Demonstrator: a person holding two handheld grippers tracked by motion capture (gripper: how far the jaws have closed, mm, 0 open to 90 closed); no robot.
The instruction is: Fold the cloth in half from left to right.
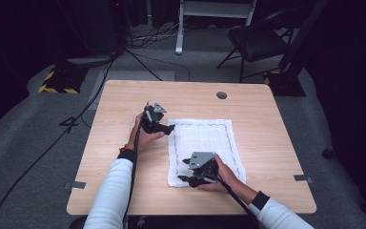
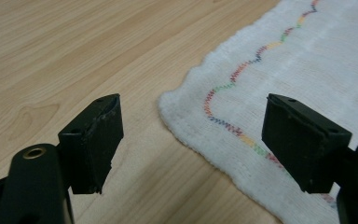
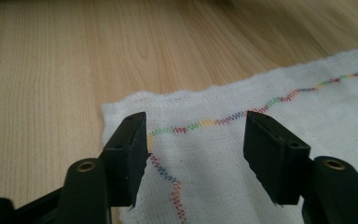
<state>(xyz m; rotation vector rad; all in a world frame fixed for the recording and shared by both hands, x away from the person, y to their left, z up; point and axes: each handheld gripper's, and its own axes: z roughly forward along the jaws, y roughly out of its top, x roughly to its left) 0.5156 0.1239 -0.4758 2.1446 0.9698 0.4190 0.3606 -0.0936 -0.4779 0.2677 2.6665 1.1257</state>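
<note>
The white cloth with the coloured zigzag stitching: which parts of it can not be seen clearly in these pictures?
- High view: the near left corner of the white cloth with coloured zigzag stitching is hidden by the right gripper.
- Left gripper view: its far part is cut off by the top and right edges.
- Right gripper view: the right edge cuts it off.

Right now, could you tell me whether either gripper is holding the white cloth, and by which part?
Nothing is held. The left gripper is open beside a corner of the white cloth; the right gripper is open above another corner.
</note>
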